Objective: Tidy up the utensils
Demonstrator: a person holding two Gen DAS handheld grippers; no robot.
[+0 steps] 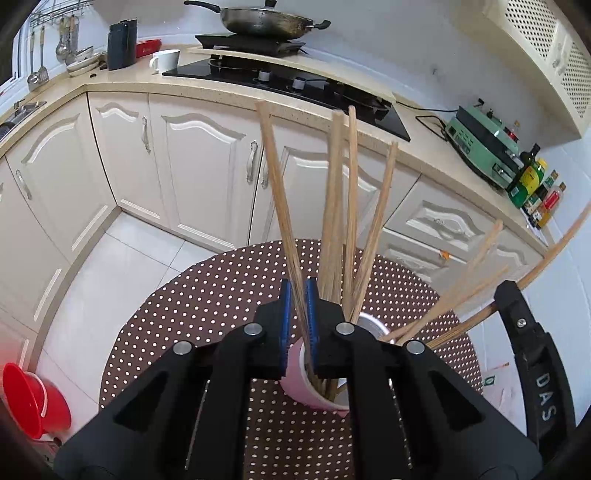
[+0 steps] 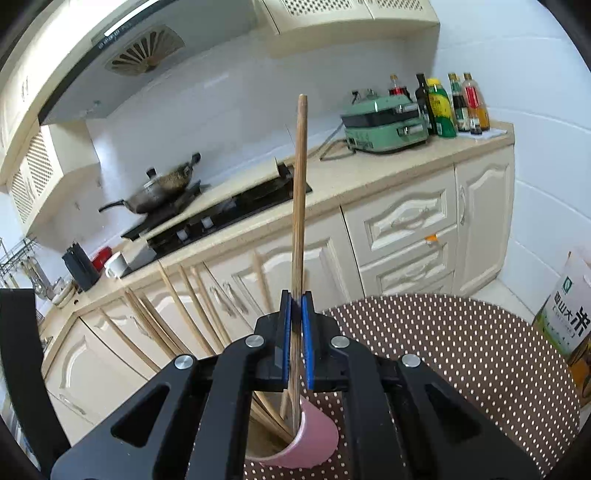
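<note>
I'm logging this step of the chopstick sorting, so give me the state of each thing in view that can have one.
left gripper: shut on a chopstick standing in the cup
right gripper: shut on a chopstick, upright, lower end in the cup
pink cup: upright on the dotted table, holding several chopsticks
wok: on the stove, lid on
cabinet doors: closed

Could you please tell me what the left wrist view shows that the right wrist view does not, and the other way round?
Only the left wrist view shows the red bucket on the floor and the sink. Only the right wrist view shows the range hood and the rice bag. Both show the pink cup of chopsticks, the wok, and the left gripper and right gripper, each closed on a chopstick.
</note>
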